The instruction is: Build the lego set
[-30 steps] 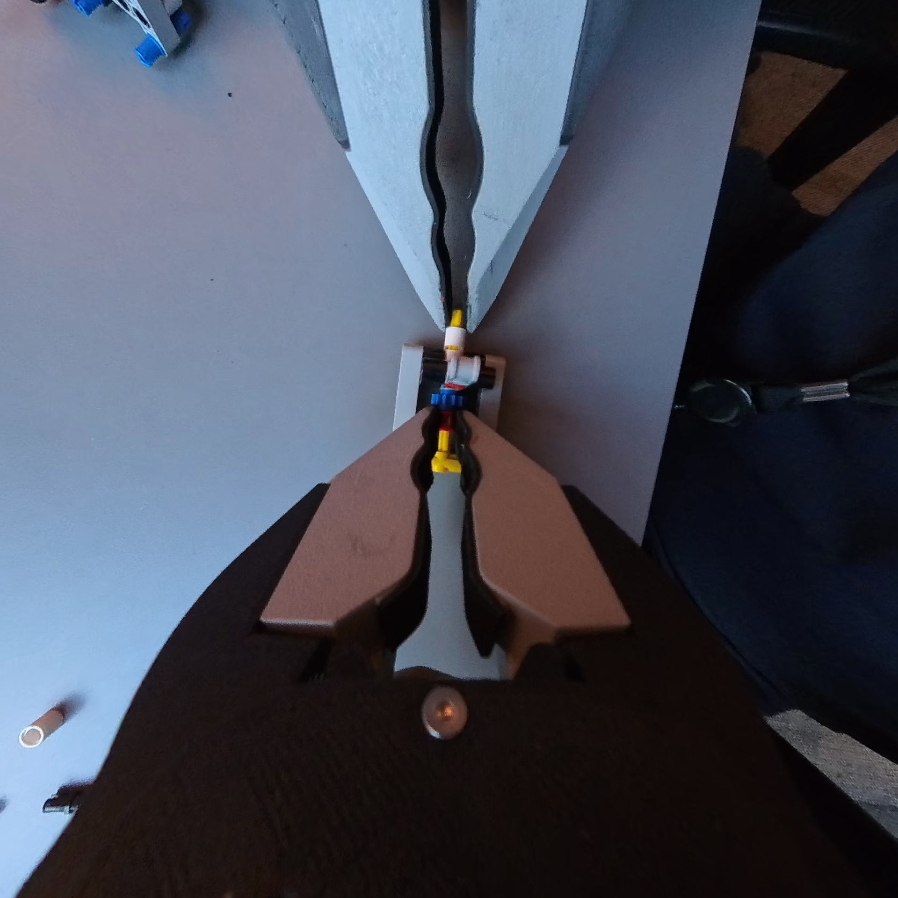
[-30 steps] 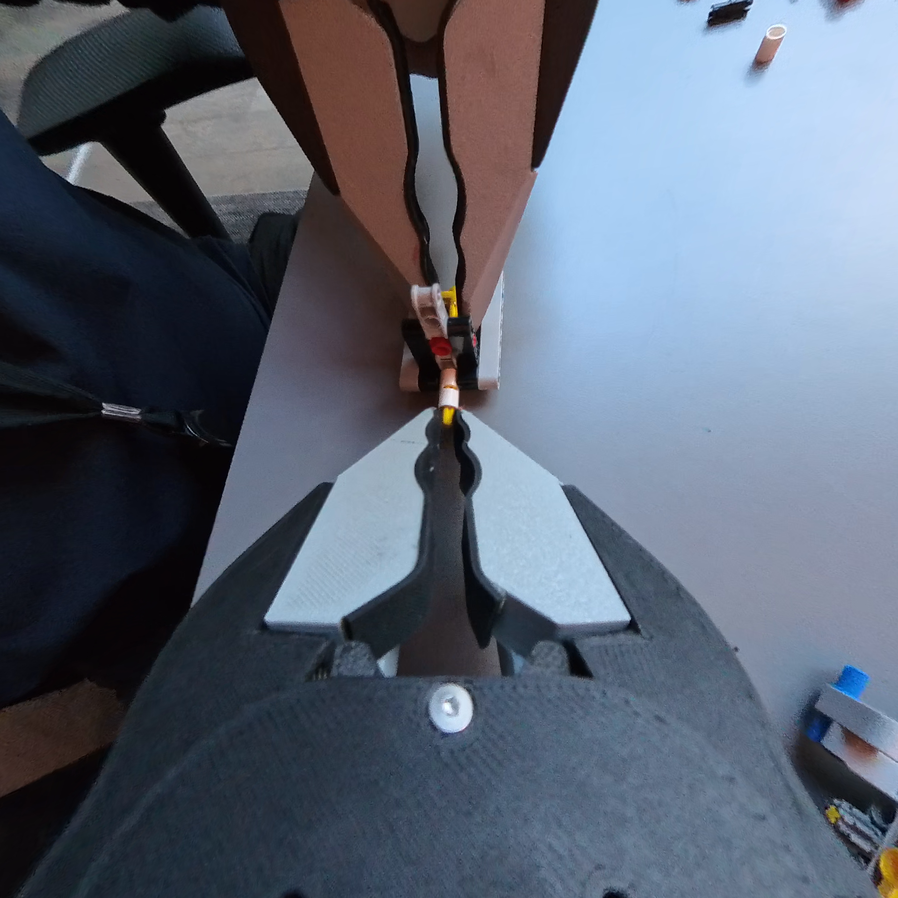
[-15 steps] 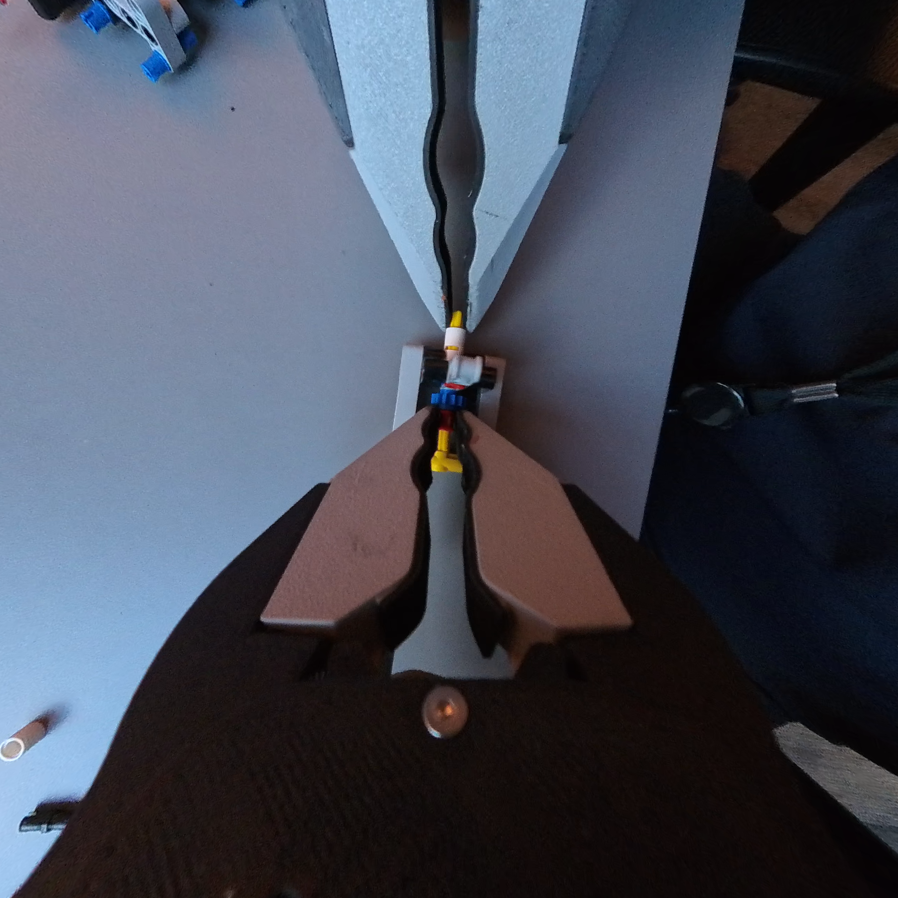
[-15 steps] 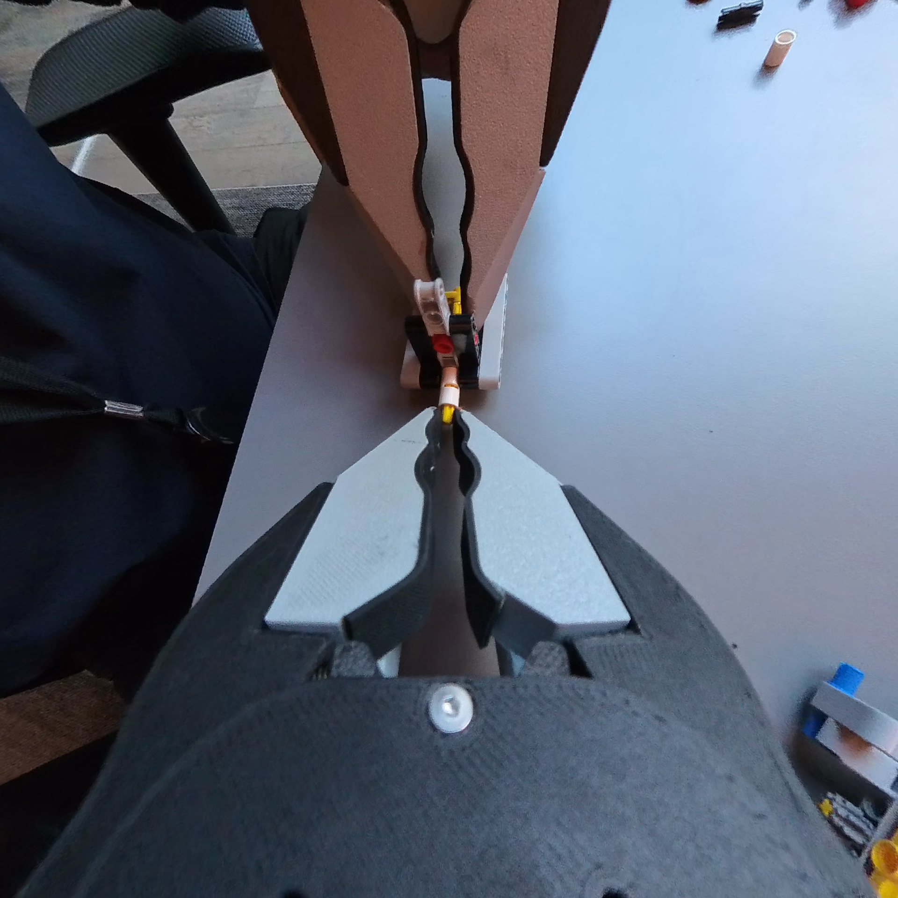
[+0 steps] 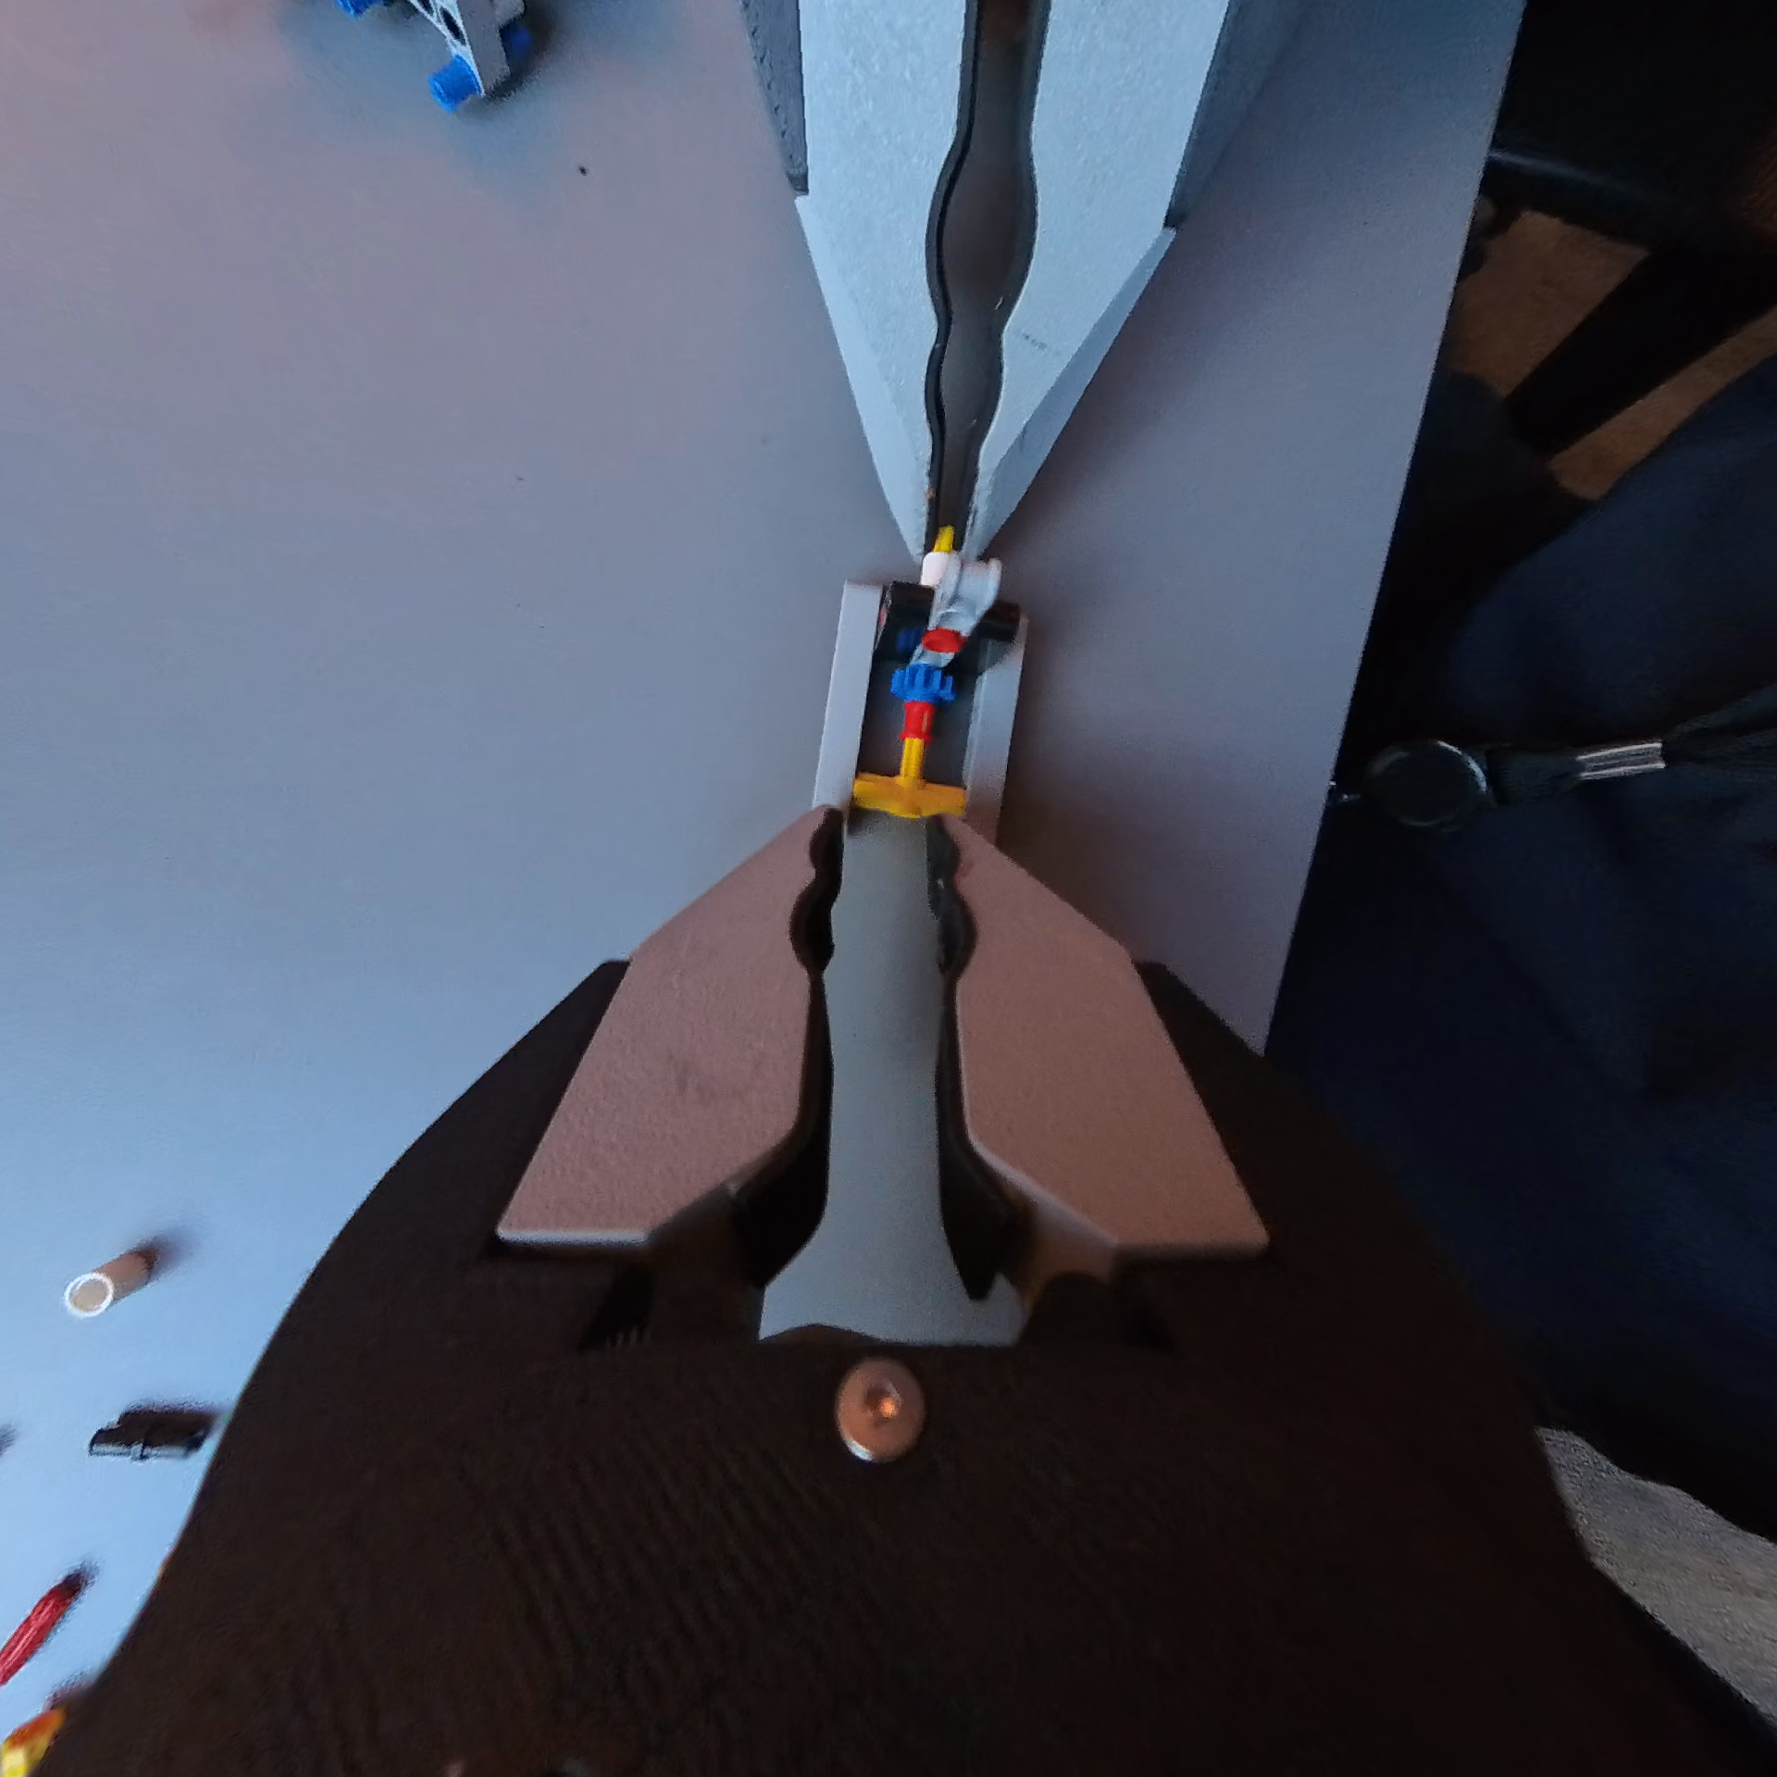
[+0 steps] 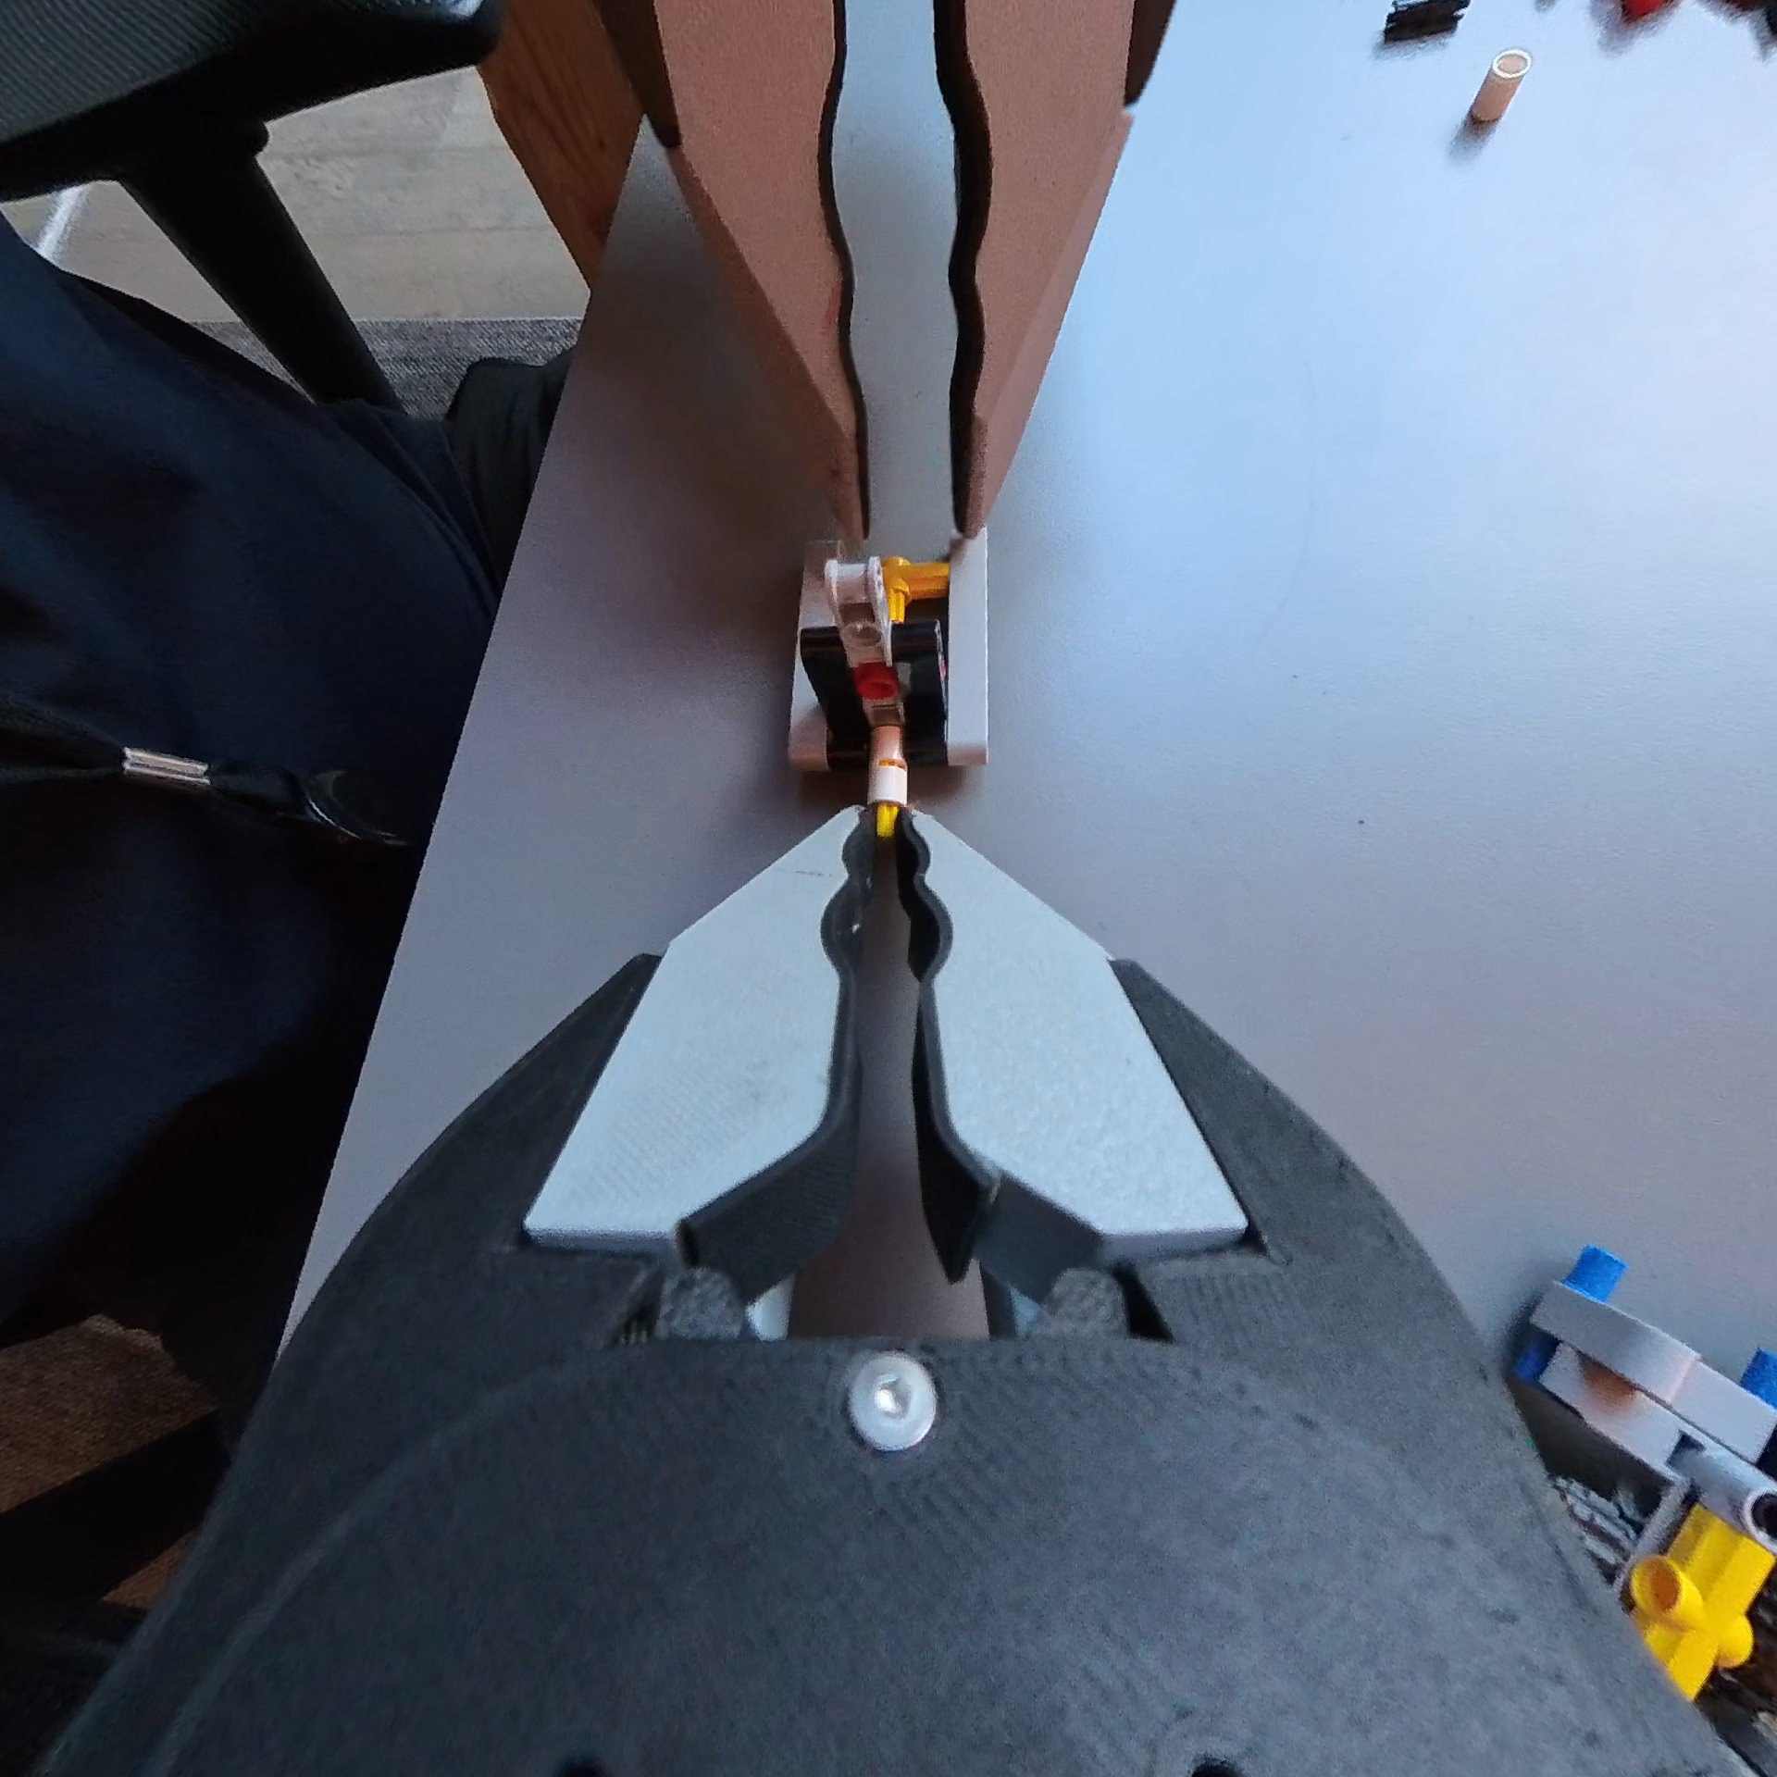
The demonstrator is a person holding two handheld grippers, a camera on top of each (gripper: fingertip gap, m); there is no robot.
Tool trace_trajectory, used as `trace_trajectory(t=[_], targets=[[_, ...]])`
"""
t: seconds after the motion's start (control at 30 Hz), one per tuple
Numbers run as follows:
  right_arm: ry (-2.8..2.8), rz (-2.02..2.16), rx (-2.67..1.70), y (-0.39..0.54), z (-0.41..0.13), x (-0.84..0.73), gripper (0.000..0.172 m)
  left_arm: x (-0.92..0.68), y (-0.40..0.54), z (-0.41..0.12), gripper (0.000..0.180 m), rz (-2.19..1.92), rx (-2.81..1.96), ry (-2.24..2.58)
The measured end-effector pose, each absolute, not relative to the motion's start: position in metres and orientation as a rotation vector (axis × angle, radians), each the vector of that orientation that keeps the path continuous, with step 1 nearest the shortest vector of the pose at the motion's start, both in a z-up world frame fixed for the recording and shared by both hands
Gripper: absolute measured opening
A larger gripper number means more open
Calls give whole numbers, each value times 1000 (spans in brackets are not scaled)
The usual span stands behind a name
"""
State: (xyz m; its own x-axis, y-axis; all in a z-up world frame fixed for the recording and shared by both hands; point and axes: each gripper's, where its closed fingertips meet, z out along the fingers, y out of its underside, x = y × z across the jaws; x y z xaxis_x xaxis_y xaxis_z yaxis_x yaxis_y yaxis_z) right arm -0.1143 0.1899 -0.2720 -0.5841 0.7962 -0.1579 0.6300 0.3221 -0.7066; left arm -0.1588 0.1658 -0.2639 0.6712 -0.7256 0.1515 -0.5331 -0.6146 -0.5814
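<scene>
A small brick assembly stands on the grey table near its edge: a light grey frame [image 5: 838, 692] with a black piece, and through it a yellow axle carrying a blue gear [image 5: 921, 685], a red bush and a white bush [image 6: 886, 784]. My left gripper [image 5: 887, 825] is open. Its brown fingertips stand just short of the yellow cross piece [image 5: 906, 792] on the axle's near end and do not press on it. It also shows open in the right wrist view [image 6: 912, 527]. My right gripper [image 6: 883, 823] is shut on the yellow axle's other end [image 6: 883, 817]. It also shows shut in the left wrist view [image 5: 947, 538].
The table edge [image 5: 1298, 865] runs close beside the assembly, with a person in dark clothes beyond it. Loose parts lie around: a tan tube [image 5: 108, 1287], a black pin [image 5: 149, 1439], a grey and blue build [image 6: 1625, 1365] and a yellow piece [image 6: 1692, 1615]. Some 6 cm of space lies between my two pairs of fingers.
My left gripper was shut on the axle's yellow end piece; its fingers have opened and drawn back a little. My right gripper stays shut on the other end.
</scene>
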Motion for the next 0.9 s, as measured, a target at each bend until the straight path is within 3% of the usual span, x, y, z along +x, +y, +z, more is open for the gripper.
trace_trajectory(t=[0.33,0.9], targets=[[-2359,1169,-1323,191,-270,-113,1,-144,171,-269,3,-463,-2364,1095],[-2376,1156,-1321,190,-272,-112,1,-140,173,-274,2,-415,-2353,1147]])
